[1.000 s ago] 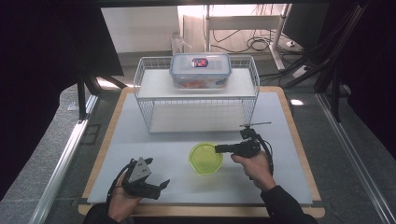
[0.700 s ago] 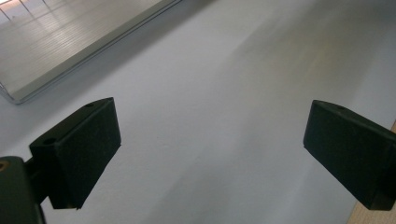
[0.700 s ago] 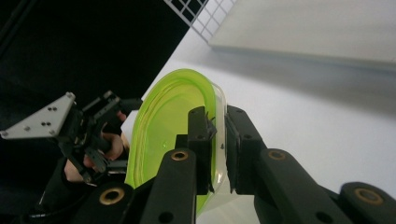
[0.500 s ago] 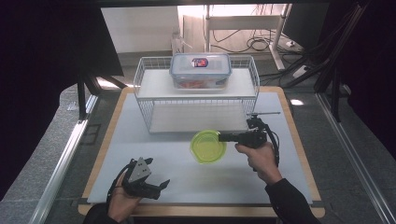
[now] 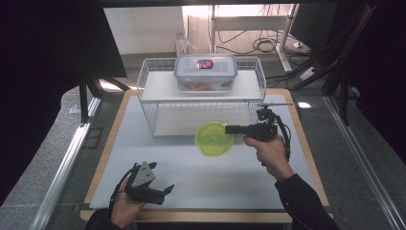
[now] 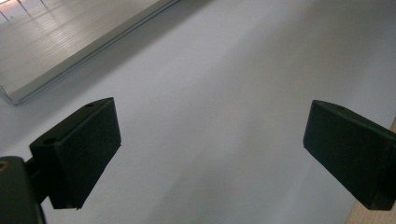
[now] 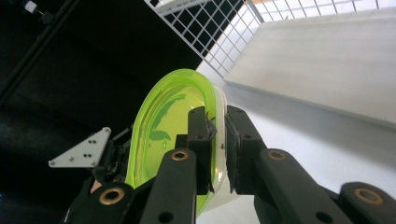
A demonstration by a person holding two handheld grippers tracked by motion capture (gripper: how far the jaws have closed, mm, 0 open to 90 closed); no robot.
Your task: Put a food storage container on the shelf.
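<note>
Your right gripper's jaws covered part of the green bowl's rim. The lidded container's contents were too blurred for you to identify.

You have one green bowl at the centre of the frame. One wire rack stands above it, and one lidded plastic box sits at upper centre on that rack. You have two tongs: one at lower left, one right of centre. One bench carries it all.
</note>
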